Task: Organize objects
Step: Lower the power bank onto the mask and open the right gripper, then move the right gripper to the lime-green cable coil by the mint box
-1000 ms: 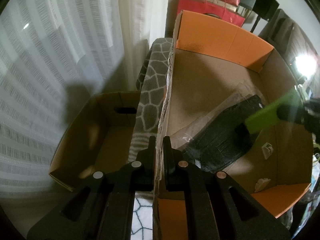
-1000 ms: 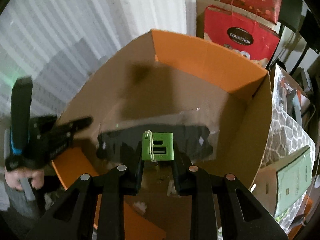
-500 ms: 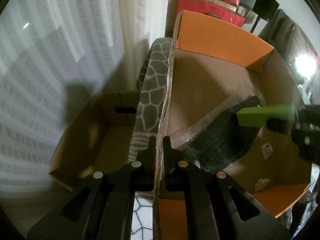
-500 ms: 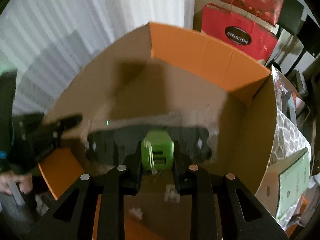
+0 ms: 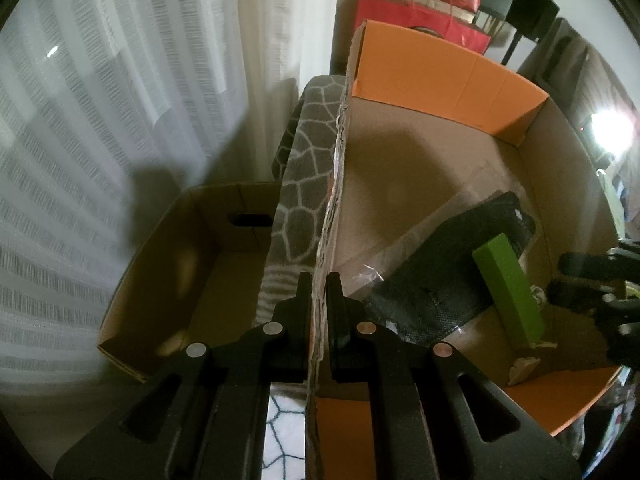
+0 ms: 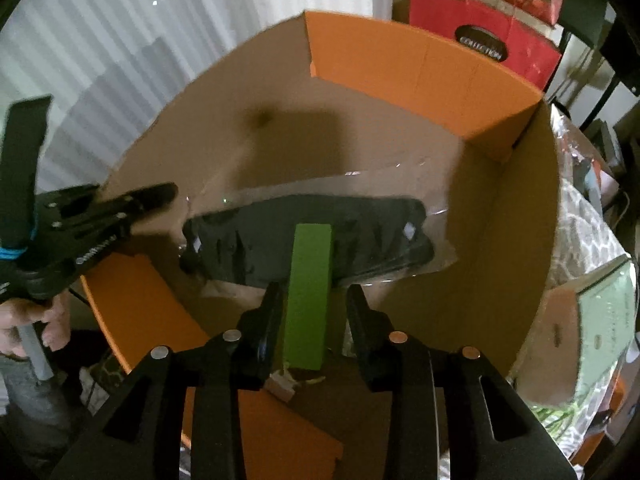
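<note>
A large cardboard box with orange flaps [image 5: 440,64] [image 6: 400,60] holds a black item in a clear plastic bag [image 5: 440,264] [image 6: 260,240]. A long green block [image 5: 508,288] [image 6: 308,296] lies inside, its far end resting on the bag. My right gripper [image 6: 315,289] [image 5: 592,276] straddles the block's near end. Its jaws are opening, with a gap showing on the right side. My left gripper [image 5: 319,280] [image 6: 120,204] is shut on the box's torn left wall, one finger inside and one outside.
A smaller open cardboard box [image 5: 180,248] sits left of the big one, with grey patterned fabric [image 5: 308,152] between them. White curtains hang behind. Red gift bags [image 5: 420,12] [image 6: 480,40] stand beyond. Small white scraps [image 6: 280,384] lie on the box floor. A pale green carton [image 6: 600,320] is at right.
My right gripper came down into the box with the green block. The block tipped from end-on to lying flat, and the jaws widened off it. The left gripper stayed put.
</note>
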`<action>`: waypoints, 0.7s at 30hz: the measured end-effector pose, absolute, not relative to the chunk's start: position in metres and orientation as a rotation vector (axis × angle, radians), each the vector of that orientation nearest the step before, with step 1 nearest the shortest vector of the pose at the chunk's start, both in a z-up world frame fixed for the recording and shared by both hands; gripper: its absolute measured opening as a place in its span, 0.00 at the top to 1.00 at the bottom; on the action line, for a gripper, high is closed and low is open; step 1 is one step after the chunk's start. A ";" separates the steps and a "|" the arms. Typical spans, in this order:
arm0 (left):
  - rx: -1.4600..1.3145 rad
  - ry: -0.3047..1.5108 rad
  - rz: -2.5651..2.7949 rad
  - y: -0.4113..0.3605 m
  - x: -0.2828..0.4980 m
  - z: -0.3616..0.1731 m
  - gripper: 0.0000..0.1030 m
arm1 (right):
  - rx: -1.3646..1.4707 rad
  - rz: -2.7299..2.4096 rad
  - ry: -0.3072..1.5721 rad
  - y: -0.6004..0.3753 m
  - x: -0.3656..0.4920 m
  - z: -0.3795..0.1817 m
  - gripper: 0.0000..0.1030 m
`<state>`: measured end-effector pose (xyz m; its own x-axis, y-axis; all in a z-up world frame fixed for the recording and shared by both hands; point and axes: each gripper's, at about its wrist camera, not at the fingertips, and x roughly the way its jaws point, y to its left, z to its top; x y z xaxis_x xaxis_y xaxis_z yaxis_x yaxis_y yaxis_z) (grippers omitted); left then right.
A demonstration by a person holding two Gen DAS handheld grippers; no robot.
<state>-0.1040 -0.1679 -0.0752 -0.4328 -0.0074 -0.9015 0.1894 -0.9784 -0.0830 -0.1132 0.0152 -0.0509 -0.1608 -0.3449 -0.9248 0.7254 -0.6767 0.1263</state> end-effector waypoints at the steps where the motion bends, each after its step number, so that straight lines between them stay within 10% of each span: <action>1: 1.604 0.260 -2.551 -0.168 -0.104 -0.075 0.94 | 1.376 -1.913 0.447 0.019 -0.112 -0.047 0.68; 13: 1.601 0.255 -2.551 -0.167 -0.103 -0.075 0.94 | 1.267 -2.086 0.391 0.095 -0.114 0.014 0.46; 21: 1.602 0.254 -2.550 -0.167 -0.103 -0.075 0.94 | 1.289 -2.218 0.334 0.154 -0.128 0.027 0.00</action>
